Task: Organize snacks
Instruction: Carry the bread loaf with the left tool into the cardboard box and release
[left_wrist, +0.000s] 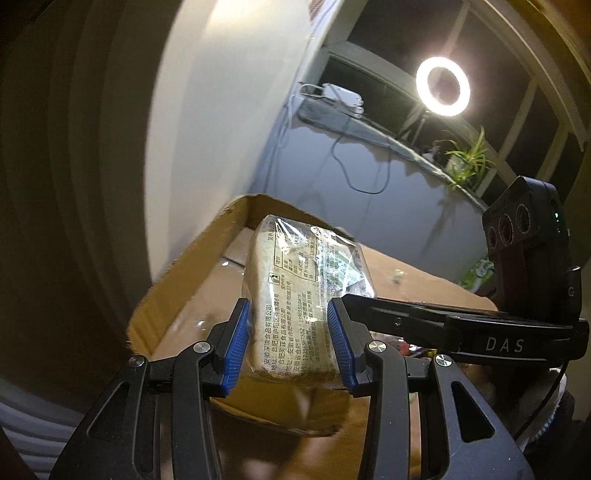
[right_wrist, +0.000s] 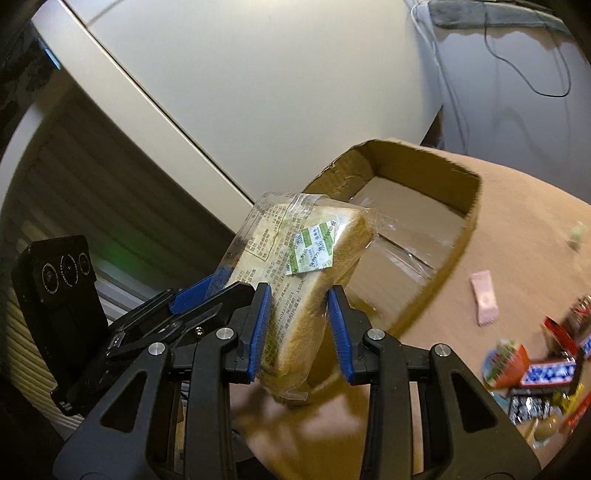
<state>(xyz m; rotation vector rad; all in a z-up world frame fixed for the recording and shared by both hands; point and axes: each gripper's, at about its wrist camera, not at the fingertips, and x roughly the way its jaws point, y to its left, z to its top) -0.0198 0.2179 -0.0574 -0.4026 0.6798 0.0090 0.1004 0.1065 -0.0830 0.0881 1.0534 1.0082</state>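
- A ring light (left_wrist: 442, 86) glows bright white in front of a dark window (left_wrist: 491, 55) with pale frames.
- A green potted plant (left_wrist: 466, 158) with long thin leaves stands on the sill below that window.
- A white power strip (left_wrist: 341, 99) lies near the far edge of a pale surface, with thin white leads running from it.
- A dark cable (left_wrist: 354, 173) loops loosely across that same surface.
- A large white panel (right_wrist: 258, 92) with a thin dark seam fills the upper part of the right wrist view.
- A ribbed, slatted surface (right_wrist: 55, 206) shows at the left, partly in shadow.
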